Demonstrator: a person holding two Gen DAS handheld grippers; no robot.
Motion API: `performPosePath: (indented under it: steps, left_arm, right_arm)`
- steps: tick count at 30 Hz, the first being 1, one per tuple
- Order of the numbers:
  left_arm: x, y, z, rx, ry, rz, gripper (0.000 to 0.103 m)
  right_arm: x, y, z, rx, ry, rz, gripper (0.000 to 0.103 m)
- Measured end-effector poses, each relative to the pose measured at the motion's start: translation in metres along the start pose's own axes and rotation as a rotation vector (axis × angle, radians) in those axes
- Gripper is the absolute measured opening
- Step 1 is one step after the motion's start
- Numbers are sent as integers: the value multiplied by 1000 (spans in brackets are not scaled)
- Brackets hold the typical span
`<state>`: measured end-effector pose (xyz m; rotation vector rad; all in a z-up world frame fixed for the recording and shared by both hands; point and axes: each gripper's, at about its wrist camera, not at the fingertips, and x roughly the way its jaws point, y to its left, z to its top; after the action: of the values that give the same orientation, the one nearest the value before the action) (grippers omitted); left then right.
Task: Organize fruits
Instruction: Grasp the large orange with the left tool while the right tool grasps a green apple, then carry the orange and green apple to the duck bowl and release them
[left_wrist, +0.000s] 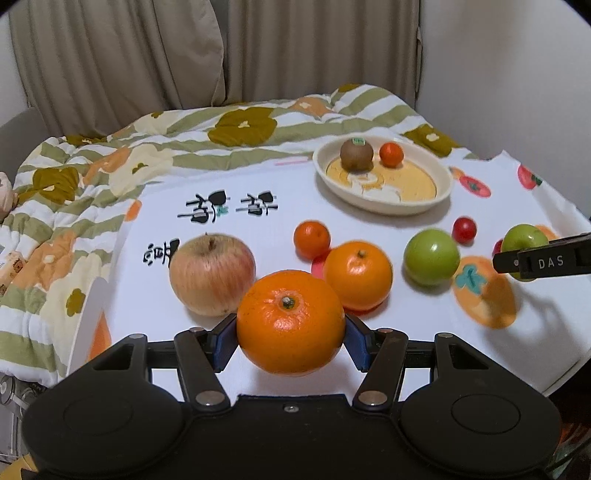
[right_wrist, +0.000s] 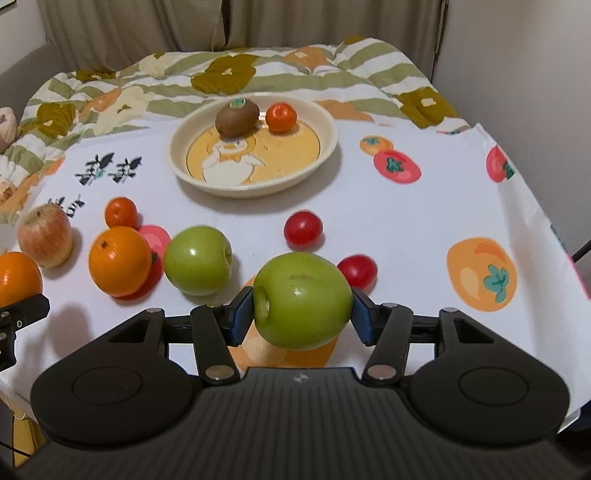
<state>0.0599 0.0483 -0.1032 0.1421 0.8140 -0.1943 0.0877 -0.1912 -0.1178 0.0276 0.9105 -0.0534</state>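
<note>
Fruits: most lie loose on the tablecloth (right_wrist: 424, 221); a kiwi (right_wrist: 236, 119) and small tangerine (right_wrist: 281, 117) sit in the dish (right_wrist: 325, 147) at 12 o'clock.
Left gripper (left_wrist: 290, 332): jaws closed on your large orange (left_wrist: 290, 326).
Right gripper (right_wrist: 303, 314): jaws closed on your green apple (right_wrist: 303, 301).
Risk, slip: round glossy skins held at two pads; tilting may roll them out.
Risk, collision: carrying both to the dish together, your grippers may clash or knock the kiwi.

Left wrist view: low over the white fruit-print tablecloth (left_wrist: 258, 221), facing the curtain. Right wrist view: likewise, further right. Shared: cream oval dish (left_wrist: 384, 206) (right_wrist: 255, 184), loose shiny green apple (left_wrist: 431, 256) (right_wrist: 198, 260).
</note>
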Motion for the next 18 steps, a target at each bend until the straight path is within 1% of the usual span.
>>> performPosePath:
  steps: [10,18]
  left_arm:
    - [-23,-20,41,-15,-46,-2,64]
    - [-19,-42,80,-20,-83,-12,64]
  right_arm:
    - [-27,-19,36,2,-11,52,69]
    - [-27,-35,78,-51,-40,90,69]
